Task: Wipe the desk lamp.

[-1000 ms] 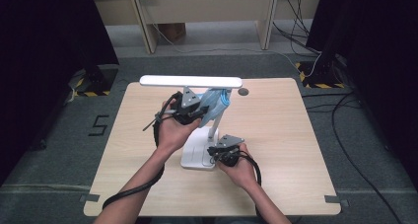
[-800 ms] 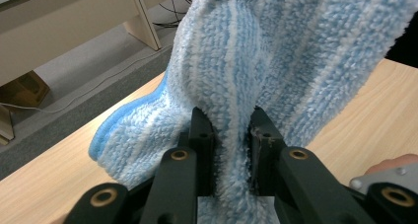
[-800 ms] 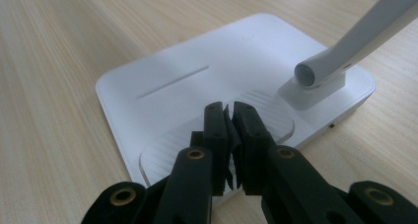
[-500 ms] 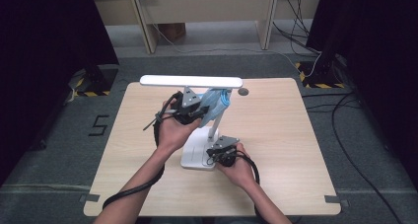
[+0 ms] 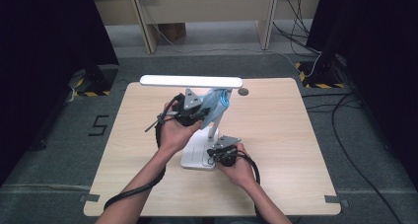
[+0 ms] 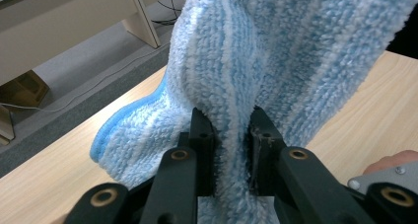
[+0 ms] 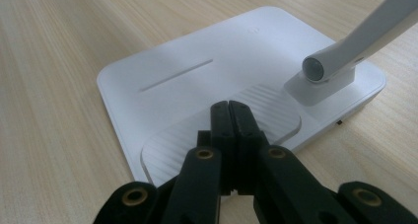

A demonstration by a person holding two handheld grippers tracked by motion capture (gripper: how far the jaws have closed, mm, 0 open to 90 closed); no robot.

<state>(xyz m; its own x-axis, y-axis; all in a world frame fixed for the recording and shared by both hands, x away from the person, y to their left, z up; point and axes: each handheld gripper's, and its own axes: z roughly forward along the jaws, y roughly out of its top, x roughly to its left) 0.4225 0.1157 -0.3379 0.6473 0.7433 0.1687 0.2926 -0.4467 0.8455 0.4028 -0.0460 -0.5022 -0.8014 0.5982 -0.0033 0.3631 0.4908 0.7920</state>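
Left gripper: the left gripper (image 6: 230, 135) stands at the bottom centre of its own view; its two black jaws are partly closed, pinching a fold of the fluffy blue-and-white striped microfibre cloth (image 6: 276, 61) between them; in the high view it sits at frame centre, under the person's left hand (image 5: 173, 132)
Cloth: fills the upper middle of the left gripper view, cut off by the top edge; in the high view it hangs at the upright white arm of the lamp, just below the light bar, and whether it touches the arm cannot be told
Right gripper: the right gripper (image 7: 230, 116) rises from the bottom centre of its own view; its jaws have just been closing and now meet with nothing between them; the tips are over the ribbed oval patch on the flat white rectangular lamp base (image 7: 197, 81); whether they press on it is hard to tell
Lamp: white desk lamp with a long glowing light bar (image 5: 191, 81) at upper centre of the high view; the base lies at lower centre, partly hidden by the right hand (image 5: 240, 166); the arm's hinge shows at the right of the right gripper view, the arm cut off at the upper right corner
Table: pale wooden table (image 5: 286, 130) spans the middle of the high view; its near edge is partly hidden by the forearms
Hard to make out: a small dark round spot on the table just right of the light bar's end; too small to identify
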